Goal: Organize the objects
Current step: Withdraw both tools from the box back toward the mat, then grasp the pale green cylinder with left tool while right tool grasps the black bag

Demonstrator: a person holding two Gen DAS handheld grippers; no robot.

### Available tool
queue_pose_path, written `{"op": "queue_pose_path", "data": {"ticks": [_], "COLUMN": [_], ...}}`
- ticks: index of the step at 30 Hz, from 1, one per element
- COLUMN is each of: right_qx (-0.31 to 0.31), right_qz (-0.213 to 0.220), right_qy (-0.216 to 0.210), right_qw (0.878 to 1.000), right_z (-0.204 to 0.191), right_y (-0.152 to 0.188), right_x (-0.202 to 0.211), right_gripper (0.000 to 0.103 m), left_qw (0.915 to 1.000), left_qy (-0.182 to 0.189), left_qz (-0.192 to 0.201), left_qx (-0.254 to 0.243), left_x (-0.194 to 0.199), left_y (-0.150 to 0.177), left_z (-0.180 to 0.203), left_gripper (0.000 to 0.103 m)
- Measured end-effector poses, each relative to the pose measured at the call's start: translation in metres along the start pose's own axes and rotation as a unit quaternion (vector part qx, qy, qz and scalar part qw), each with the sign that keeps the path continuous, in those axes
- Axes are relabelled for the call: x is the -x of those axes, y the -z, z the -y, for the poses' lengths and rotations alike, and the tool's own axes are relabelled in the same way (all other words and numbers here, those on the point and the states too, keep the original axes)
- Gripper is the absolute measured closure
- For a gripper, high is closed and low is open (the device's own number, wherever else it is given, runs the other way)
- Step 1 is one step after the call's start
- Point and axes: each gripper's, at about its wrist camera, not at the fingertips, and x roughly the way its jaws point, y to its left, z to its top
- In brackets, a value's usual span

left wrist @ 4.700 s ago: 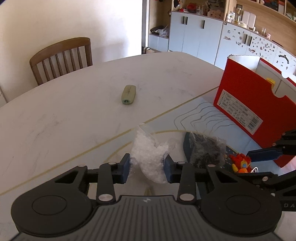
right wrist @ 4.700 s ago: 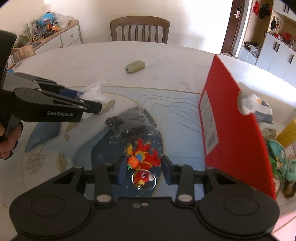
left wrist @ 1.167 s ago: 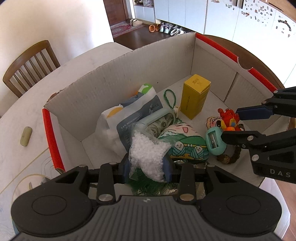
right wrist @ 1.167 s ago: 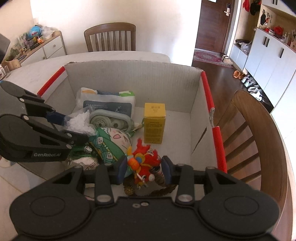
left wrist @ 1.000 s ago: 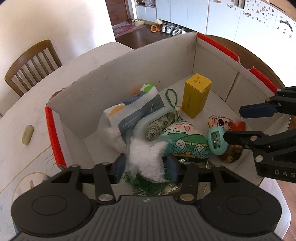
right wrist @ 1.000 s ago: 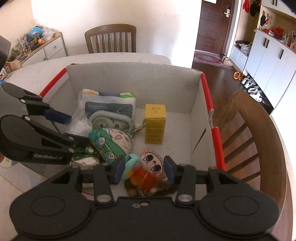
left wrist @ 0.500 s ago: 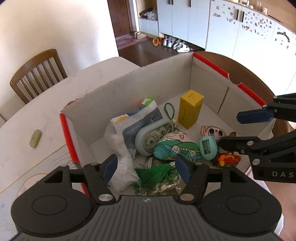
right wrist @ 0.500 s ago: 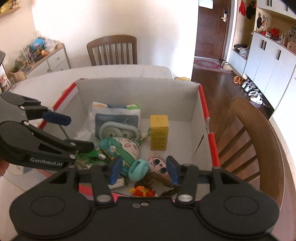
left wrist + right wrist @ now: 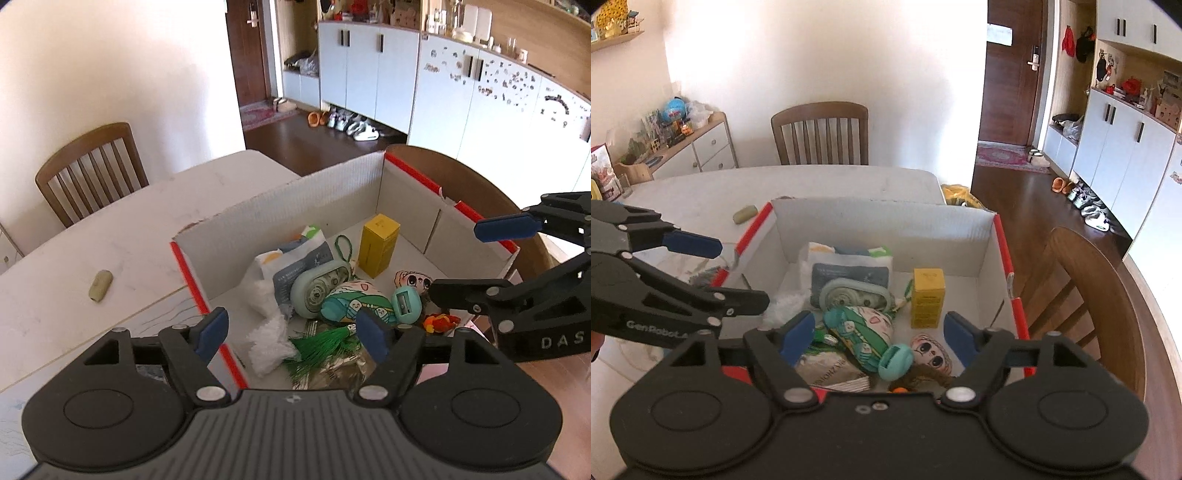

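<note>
A red-edged cardboard box (image 9: 303, 195) (image 9: 882, 218) stands on the table and holds several items. The clear bag of white beads (image 9: 269, 336) lies in its near left corner. The red and orange parrot toy (image 9: 439, 321) lies at the near right side. A yellow carton (image 9: 378, 240) (image 9: 927, 291), a teal tape dispenser (image 9: 319, 284), a green plush (image 9: 354, 302) (image 9: 864, 332) and a teal sharpener (image 9: 406, 306) (image 9: 895, 362) lie inside too. My left gripper (image 9: 291, 332) is open and empty above the box's near edge. My right gripper (image 9: 877, 338) is open and empty above the box.
A pale green oblong piece (image 9: 99, 284) (image 9: 745, 213) lies on the white table (image 9: 110, 251) left of the box. Wooden chairs stand at the far side (image 9: 88, 170) (image 9: 820, 133) and right of the box (image 9: 1097, 295). White cabinets (image 9: 369, 74) line the back wall.
Both grippers carried their items from the table over the box, opened and dropped the bead bag and parrot toy inside, then drew back and up.
</note>
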Motion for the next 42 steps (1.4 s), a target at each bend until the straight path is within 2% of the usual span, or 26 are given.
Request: {"op": "queue_pose_path", "data": {"ticks": [7, 13, 19, 24, 31, 42], "right_qx": [-0.017, -0.032, -0.039, -0.039, -0.032, -0.023], "right_qz": [0.018, 0.026, 0.038, 0.045, 0.050, 0.042], "right_qy": [0.011, 0.013, 0.011, 0.008, -0.002, -0.018], "right_qw": [1.000, 0.999, 0.998, 0.998, 0.998, 0.999], "right_z": [-0.024, -0.050, -0.079, -0.107, -0.147, -0.201], "right_y": [-0.004, -0.008, -0.012, -0.015, -0.018, -0.023], "right_x": [0.009, 0.013, 0.019, 0.021, 0.019, -0.004], "right_gripper": [0.015, 0.011, 0.009, 0.009, 0.001, 0.001], "left_qw": [0.9997, 0.9988, 0.9973, 0.9960, 0.9953, 0.9950], "left_qy": [0.011, 0.024, 0.027, 0.015, 0.013, 0.004], "left_qz": [0.020, 0.039, 0.056, 0.073, 0.081, 0.085], "left_qx": [0.005, 0.016, 0.038, 0.050, 0.052, 0.052], "left_x": [0.024, 0.048, 0.068, 0.080, 0.086, 0.075], "left_y": [0.010, 0.019, 0.031, 0.039, 0.049, 0.054], "left_z": [-0.021, -0.048, -0.082, -0.110, -0.145, -0.200], "left_gripper": [0.020, 0.016, 0.001, 0.000, 0.000, 0.000]}}
